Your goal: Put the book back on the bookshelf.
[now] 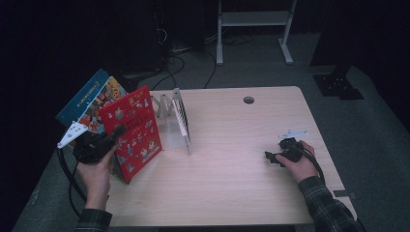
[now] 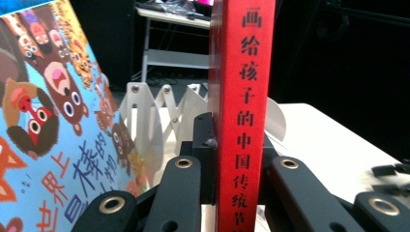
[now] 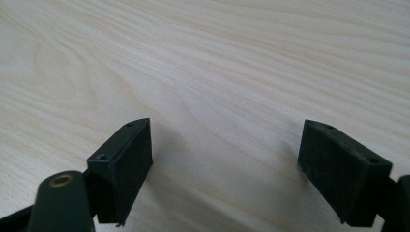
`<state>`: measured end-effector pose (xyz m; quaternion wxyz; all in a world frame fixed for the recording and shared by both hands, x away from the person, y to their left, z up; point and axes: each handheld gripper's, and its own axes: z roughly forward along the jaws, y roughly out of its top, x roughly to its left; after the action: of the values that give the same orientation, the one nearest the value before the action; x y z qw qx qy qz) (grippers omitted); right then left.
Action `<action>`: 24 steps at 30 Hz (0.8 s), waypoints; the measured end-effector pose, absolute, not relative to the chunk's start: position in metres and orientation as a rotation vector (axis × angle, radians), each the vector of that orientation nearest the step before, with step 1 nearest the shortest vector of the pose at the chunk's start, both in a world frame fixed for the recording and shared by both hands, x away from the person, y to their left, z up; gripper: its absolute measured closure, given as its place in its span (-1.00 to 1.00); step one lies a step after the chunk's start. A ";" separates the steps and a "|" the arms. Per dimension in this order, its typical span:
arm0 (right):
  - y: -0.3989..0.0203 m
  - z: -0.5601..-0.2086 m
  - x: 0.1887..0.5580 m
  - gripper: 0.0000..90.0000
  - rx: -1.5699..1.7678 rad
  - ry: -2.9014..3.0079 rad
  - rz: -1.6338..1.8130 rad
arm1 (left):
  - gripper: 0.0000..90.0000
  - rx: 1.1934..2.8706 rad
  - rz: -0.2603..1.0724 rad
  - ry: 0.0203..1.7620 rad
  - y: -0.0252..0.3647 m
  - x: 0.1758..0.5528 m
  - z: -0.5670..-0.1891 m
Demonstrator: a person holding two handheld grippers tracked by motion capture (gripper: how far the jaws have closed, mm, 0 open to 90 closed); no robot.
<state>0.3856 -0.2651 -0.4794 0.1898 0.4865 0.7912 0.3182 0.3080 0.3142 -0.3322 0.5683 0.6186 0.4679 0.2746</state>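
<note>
Two black two-jaw grippers, one per hand. Left gripper is clamped on one red hardcover picture book; in the left gripper view the red spine with black Chinese characters stands upright between the two black jaws, pads pressing on both sides. Held book sits right at the tool's tip, tilted in the high view, its lower corner near the table's left edge.

One more book: a blue picture book with cartoon animal faces, just behind and to the outer side of the held red one, leaning. In the left gripper view its cover is left of the jaws, close by. Whether the two books touch, can't tell. Book count: two, one red and one blue.

One white folding book rack with slotted dividers stands on the table just past the red book, on the far side from the left hand; in the left gripper view its white panels show beyond the jaws.

Right gripper rests low on the light wooden table, well apart from the books and rack, held by the right hand. Its jaws stand wide apart over bare wood grain, nothing between them.

One small white flat piece lies just beyond the right gripper. One round hole near the table's far edge.
</note>
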 end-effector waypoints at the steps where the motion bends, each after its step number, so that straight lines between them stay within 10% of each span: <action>1: -0.265 -0.479 0.386 -0.59 1.367 2.224 0.895 | 0.76 1.448 0.646 1.101 0.314 0.310 -0.333; 24: -0.266 -0.480 0.387 -0.59 1.363 2.223 0.900 | 0.76 1.412 0.725 1.139 0.295 0.366 -0.341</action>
<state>0.3866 -0.2659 -0.4797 0.1905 0.4851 0.7911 0.3201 0.3657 0.2951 -0.3408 0.5596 0.5990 0.4833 0.3073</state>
